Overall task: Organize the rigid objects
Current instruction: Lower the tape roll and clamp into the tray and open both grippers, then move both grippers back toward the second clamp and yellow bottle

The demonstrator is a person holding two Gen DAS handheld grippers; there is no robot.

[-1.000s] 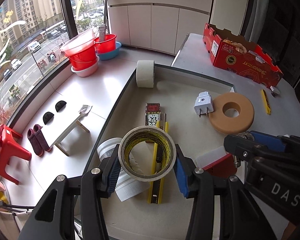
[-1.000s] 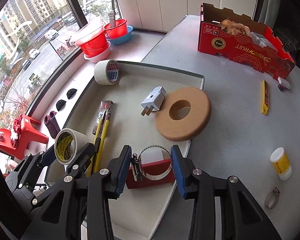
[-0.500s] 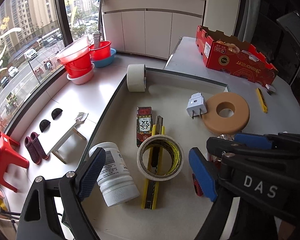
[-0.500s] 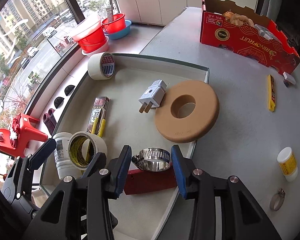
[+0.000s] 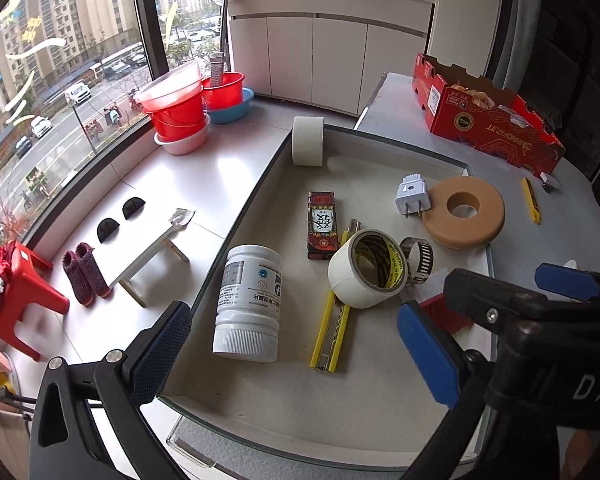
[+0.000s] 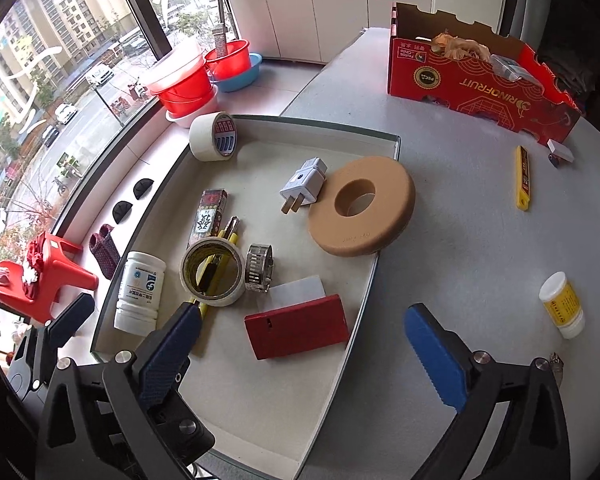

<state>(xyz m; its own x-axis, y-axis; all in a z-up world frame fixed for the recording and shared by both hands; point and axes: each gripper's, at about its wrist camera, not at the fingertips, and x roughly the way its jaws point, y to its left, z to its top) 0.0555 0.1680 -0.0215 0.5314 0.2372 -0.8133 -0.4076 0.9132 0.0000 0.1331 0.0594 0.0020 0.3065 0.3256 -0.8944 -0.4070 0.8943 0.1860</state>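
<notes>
A shallow grey tray (image 5: 256,208) (image 6: 364,300) holds a tape roll with yellow lining (image 5: 366,268) (image 6: 213,272), a metal hose clamp (image 5: 419,255) (image 6: 259,267), a red box (image 6: 298,331), a white bottle (image 5: 250,302) (image 6: 140,292), a yellow utility knife (image 5: 332,336), a white plug (image 6: 305,186) and a tan foam ring (image 6: 362,210). My left gripper (image 5: 296,354) is open and empty above the tray's near end. My right gripper (image 6: 304,350) is open and empty above the red box.
On the table right of the tray lie a yellow cutter (image 6: 523,184), a small yellow-labelled bottle (image 6: 562,304) and another clamp (image 6: 556,364). A red cardboard box (image 6: 480,84) stands at the back. A white tape roll (image 6: 214,136) stands in the tray's far corner.
My left gripper let go of the tape roll, now on the knife. My right gripper let go of the hose clamp, now beside the roll. Both grippers opened wide and drew back.
</notes>
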